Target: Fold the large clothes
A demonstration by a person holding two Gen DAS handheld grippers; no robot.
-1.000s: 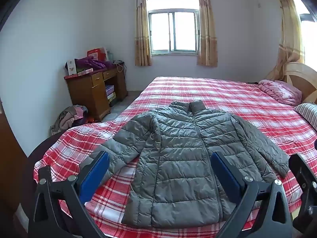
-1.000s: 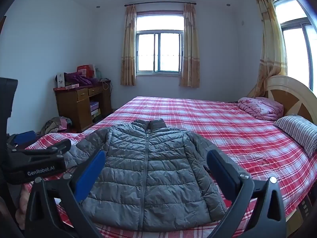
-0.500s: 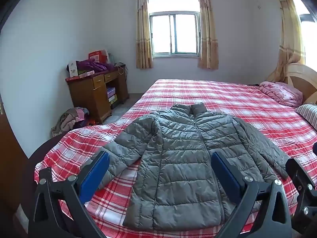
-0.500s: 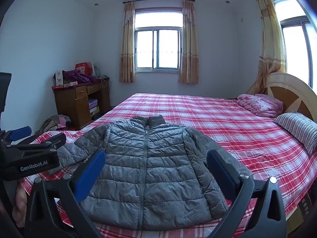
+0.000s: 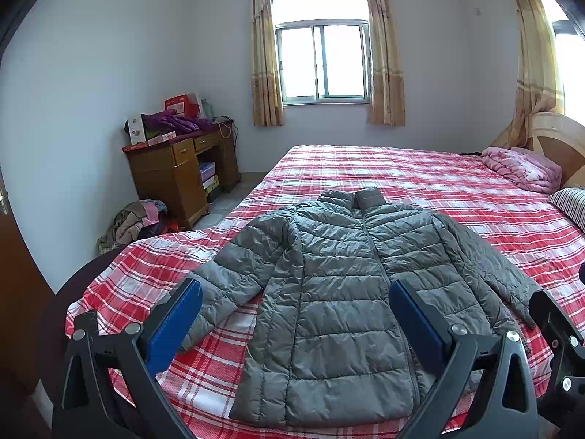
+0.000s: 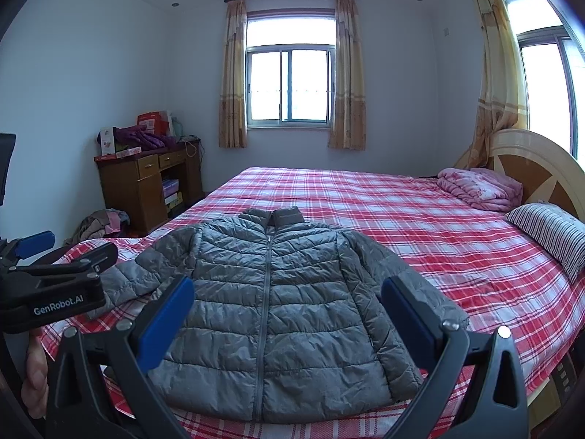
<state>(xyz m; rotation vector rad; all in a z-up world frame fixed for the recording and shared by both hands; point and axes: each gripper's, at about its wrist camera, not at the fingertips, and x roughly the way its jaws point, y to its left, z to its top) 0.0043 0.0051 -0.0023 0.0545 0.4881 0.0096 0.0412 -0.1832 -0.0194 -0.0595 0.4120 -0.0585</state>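
Observation:
A grey quilted puffer jacket [image 5: 340, 285] lies flat and zipped on the red plaid bed [image 5: 420, 175], collar away from me, both sleeves spread out. It also shows in the right wrist view [image 6: 270, 300]. My left gripper [image 5: 294, 318] is open and empty, held above the jacket's near hem. My right gripper [image 6: 287, 314] is open and empty, also above the hem. The left gripper's body shows at the left edge of the right wrist view [image 6: 55, 289].
A wooden desk [image 5: 175, 175] with boxes and purple clothes stands left of the bed. A clothes pile [image 5: 135, 219] lies on the floor. A pink folded quilt [image 5: 523, 170] and a striped pillow [image 6: 548, 234] lie by the headboard [image 6: 537, 168].
Both views have tilted up slightly, so the jacket sits lower in frame. The jacket has not moved and both grippers stay open.

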